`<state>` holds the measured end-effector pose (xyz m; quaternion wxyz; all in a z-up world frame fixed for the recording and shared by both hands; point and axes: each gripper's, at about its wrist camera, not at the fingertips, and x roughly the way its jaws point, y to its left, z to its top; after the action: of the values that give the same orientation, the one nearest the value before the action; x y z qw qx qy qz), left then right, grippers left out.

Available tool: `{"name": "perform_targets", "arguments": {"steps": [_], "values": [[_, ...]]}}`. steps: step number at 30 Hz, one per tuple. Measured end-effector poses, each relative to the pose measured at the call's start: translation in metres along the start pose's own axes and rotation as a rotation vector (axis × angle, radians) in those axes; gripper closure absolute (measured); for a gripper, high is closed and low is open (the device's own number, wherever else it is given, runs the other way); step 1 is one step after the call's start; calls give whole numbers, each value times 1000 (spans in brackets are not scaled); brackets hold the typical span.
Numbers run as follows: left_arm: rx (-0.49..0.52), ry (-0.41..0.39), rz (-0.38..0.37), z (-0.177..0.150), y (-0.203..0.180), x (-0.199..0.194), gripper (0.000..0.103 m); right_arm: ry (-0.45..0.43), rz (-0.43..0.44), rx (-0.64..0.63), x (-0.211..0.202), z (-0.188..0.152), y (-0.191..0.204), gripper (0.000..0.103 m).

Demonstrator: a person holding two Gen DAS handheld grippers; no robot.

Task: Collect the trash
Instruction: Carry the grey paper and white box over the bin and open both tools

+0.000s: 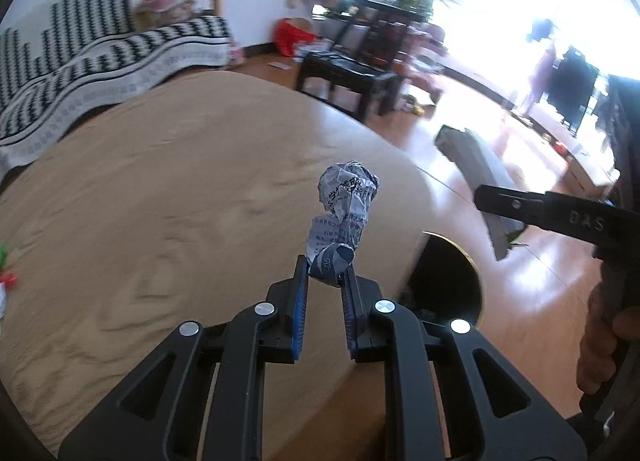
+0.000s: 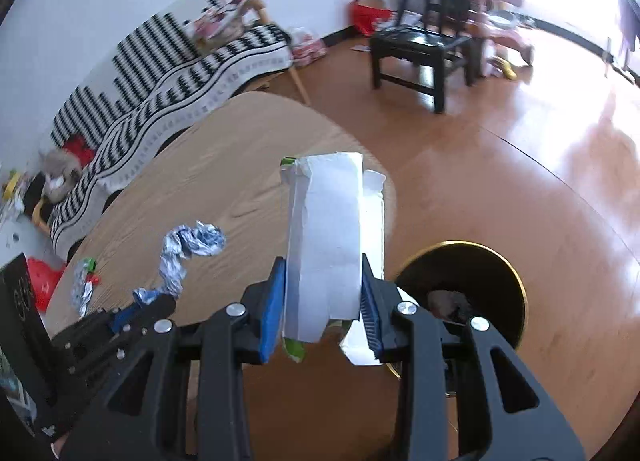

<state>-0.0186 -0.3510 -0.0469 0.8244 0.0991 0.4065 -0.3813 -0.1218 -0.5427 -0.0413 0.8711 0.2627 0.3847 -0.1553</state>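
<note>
My left gripper (image 1: 326,275) is shut on a crumpled printed paper (image 1: 346,207) and holds it above the wooden table (image 1: 160,189), near its right edge. It also shows in the right wrist view (image 2: 190,251). My right gripper (image 2: 322,297) is shut on a flattened white carton (image 2: 334,237), held upright in the air; it shows in the left wrist view (image 1: 478,165) too. A round black bin with a gold rim (image 2: 516,281) stands on the floor beside the table, right of and below both grippers, with some trash inside.
More wrappers (image 2: 84,285) lie on the table's left part. A sofa with a black-and-white cover (image 2: 168,73) stands behind the table. A dark wooden chair (image 2: 424,45) stands on the shiny wooden floor (image 2: 520,165).
</note>
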Motion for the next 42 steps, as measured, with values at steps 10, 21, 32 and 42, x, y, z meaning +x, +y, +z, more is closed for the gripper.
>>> {"name": "perform_targets", "arguments": {"steps": [10, 21, 32, 42], "values": [[97, 88, -107, -11, -76, 57, 88, 29, -51, 140, -6, -20, -85, 68], [121, 150, -153, -19, -110, 97, 88, 29, -68, 188, -10, -25, -117, 68], [122, 170, -171, -18, -112, 111, 88, 29, -64, 202, -10, -25, -117, 67], [128, 182, -185, -15, -115, 114, 85, 23, -67, 224, -11, -26, -119, 57]]}}
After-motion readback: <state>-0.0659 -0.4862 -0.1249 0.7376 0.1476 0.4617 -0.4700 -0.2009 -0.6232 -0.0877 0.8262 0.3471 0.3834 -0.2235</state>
